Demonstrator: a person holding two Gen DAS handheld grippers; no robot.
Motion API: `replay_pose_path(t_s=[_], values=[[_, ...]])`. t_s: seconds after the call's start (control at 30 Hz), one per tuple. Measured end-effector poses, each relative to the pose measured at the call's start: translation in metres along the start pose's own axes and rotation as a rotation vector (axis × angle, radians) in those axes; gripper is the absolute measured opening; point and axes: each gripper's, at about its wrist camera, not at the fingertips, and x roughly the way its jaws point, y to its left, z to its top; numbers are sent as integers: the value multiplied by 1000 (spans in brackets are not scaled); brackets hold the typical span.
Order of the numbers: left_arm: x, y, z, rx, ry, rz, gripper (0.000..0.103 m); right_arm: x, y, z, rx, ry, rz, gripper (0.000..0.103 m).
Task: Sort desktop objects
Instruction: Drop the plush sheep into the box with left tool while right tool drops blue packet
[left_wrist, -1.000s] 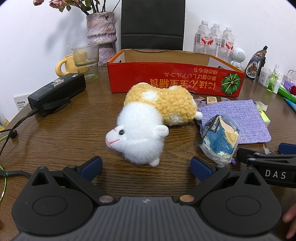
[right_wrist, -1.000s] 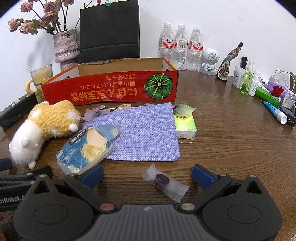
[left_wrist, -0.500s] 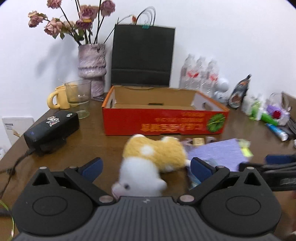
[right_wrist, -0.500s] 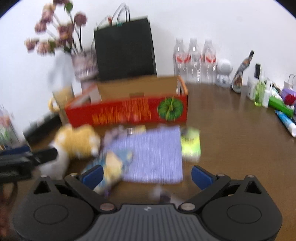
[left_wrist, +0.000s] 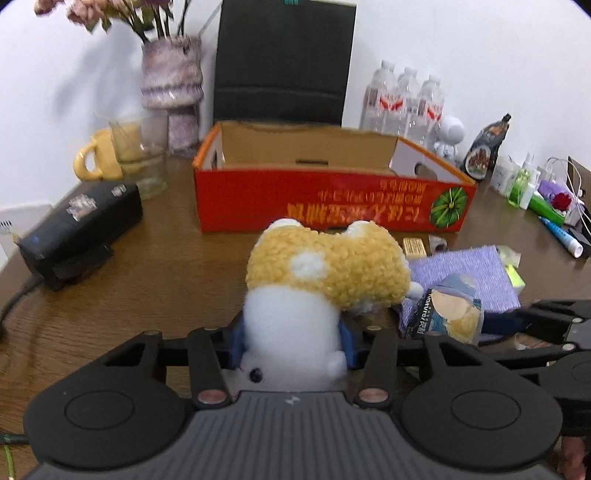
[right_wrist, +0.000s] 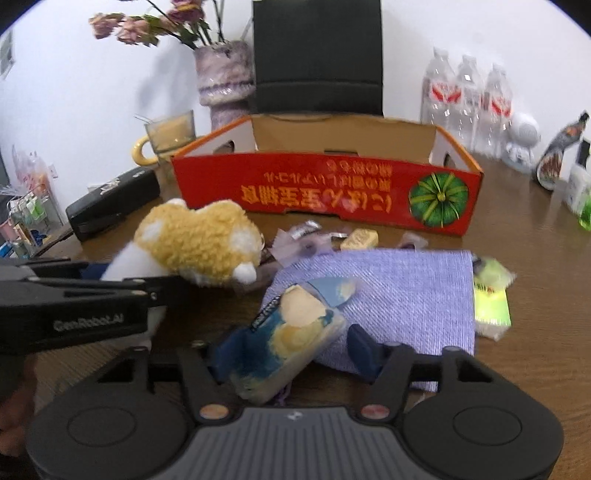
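Both tongs closed within the last second, each now gripping one item. Left gripper (left_wrist: 291, 341): blue pads pressed into the white head end of the plush hamster (left_wrist: 325, 273), jaws just drawn in from fully spread, with the toy squeezed between them. Yellow body of the toy projects forward, over the middle of the desk (left_wrist: 155, 266), just short of the red cardboard box (left_wrist: 332, 199). Right gripper (right_wrist: 291, 354): jaws likewise just drawn in, now clamped on the blue-and-yellow printed pouch (right_wrist: 291, 332), which sits tilted between the pads above the near edge of the purple cloth mat (right_wrist: 399, 291). Earlier: both items lying loose on the desk, toy in front of the open left jaws, pouch beside the mat at the left pad of the open right tongs. Now: both appear raised slightly off the surface (contact underneath cannot be confirmed from either wrist view). Meaning for the task, as a judgement: grasp phase complete for two objects at once, transfer phase next. Likely destination: the open box at the far side of the desk, apparently empty. Remaining near the box front and mat: small wrapped sweets (right_wrist: 306, 229), a green-yellow tissue pack (right_wrist: 491, 299). Caution: soft plush compresses, so slip possible during the lift.
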Motion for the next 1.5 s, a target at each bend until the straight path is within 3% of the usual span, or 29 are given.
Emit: replay_pose_path(t_s=[0.03, 0.1, 0.3, 0.43, 0.53, 0.6, 0.7, 0.83, 1.0, 1.17, 1.2, 1.27, 1.3, 1.33, 1.37, 1.5], values=[[-5, 0, 1, 0, -17, 5, 48, -2, 0, 0, 2, -8, 15, 20], [-18, 1, 5, -21, -52, 0, 48, -11, 0, -1, 0, -35, 13, 8], [-68, 11, 38, -79, -171, -36, 48, -67, -14, 14, 18, -151, 88, 8], [-69, 24, 93, -132, -205, -88, 48, -104, -37, 53, 45, -260, 154, 8], [-55, 29, 138, -145, -216, -109, 48, -109, -52, 95, 26, -329, 150, 7], [-28, 29, 170, -119, -205, -99, 48, -95, -63, 130, 39, -327, 134, 7], [32, 24, 205, -83, -109, -75, 48, -57, -78, 178, 67, -289, 83, 7], [116, 19, 217, -76, 29, -25, 48, 18, -104, 222, 144, -196, 21, 7], [179, 15, 214, -24, 107, 62, 48, 105, -138, 234, 271, -65, 44, 7], [205, 24, 207, -33, 167, 77, 53, 150, -143, 234, 269, 10, 29, 8], [207, 25, 206, -27, 171, 77, 56, 154, -143, 234, 267, 12, 17, 12], [205, 25, 206, -25, 164, 100, 74, 161, -143, 234, 264, 24, -27, 24], [204, 25, 207, -31, 161, 112, 88, 164, -143, 234, 257, 39, -60, 51], [202, 26, 208, -40, 161, 106, 91, 164, -141, 234, 248, 60, -99, 75], [199, 27, 209, -48, 161, 100, 91, 160, -140, 233, 241, 67, -122, 81], [179, 24, 213, -64, 171, 104, 101, 132, -135, 230, 217, 97, -133, 81]])
